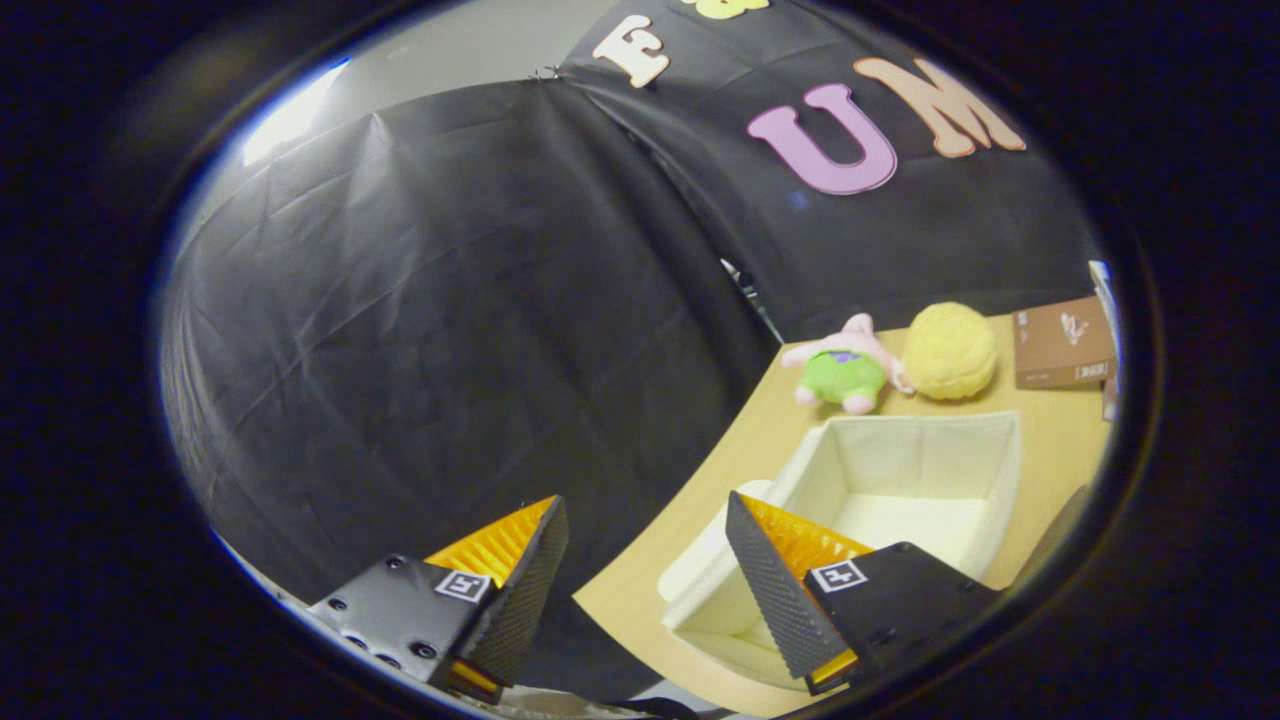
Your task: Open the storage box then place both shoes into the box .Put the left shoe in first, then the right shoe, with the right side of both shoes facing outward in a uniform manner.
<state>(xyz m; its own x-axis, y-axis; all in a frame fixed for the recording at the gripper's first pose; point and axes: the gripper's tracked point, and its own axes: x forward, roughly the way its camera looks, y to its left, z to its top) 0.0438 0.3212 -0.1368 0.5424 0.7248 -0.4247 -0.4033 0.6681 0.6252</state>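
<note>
Tongs [645, 560] released, fingers spread wide, gripping nothing. Storage box [985, 455] stands open on the worktop [740, 440] just ahead of the right finger, which hides its near corner. A plush toy [845, 368] lies beyond it.

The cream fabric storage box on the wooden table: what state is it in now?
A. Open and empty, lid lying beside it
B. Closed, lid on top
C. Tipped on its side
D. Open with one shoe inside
A: the cream fabric storage box stands upright showing a bare interior, its lid lying alongside on the wooden table, while the gripper fingers are spread apart, holding nothing.
</note>
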